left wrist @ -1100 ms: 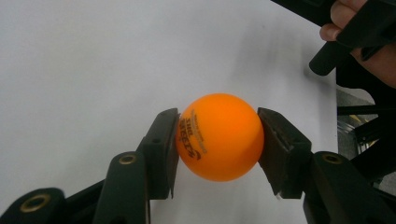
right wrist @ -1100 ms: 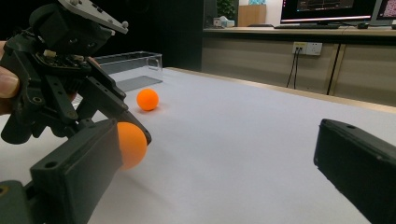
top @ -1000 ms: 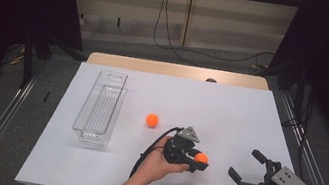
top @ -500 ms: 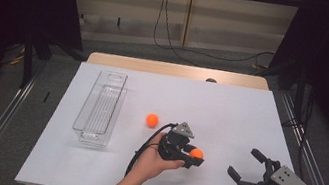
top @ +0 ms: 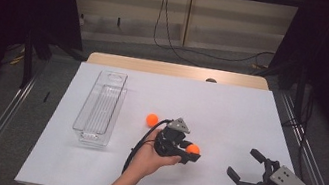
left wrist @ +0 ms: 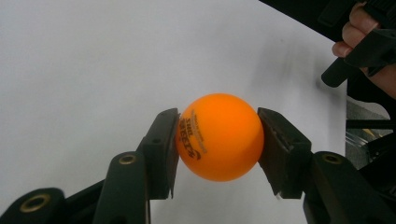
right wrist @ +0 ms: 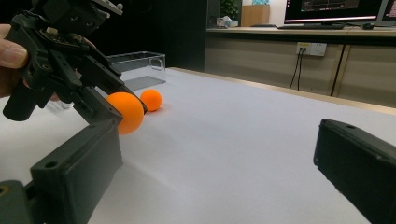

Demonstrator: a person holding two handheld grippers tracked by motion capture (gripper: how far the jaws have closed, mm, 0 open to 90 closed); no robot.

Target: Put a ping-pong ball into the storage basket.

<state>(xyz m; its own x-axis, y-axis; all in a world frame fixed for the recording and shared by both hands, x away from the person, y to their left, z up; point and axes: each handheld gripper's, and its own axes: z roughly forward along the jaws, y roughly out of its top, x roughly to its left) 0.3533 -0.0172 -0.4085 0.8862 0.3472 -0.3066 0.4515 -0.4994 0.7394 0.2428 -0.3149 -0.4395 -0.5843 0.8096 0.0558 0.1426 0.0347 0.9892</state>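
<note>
On the white table (top: 230, 108), left tool (top: 191, 153) still gripping orange ball (top: 193, 149), slightly shifted left, right tool (top: 247, 166) wide, unmoved

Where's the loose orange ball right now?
In the high view the loose ball lies on the white sheet, right of the clear tray and just up-left of the left tool, which grips the other ball.

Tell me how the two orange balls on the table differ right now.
The gripped orange ball is clamped between the pads of the left claw; the loose orange ball lies free on the white table sheet. The gripped orange ball shows printed lettering; any print on the loose orange ball is too small to tell. The loose orange ball lies nearer the clear plastic tray. Both are round, plain orange and look alike in size.
</note>
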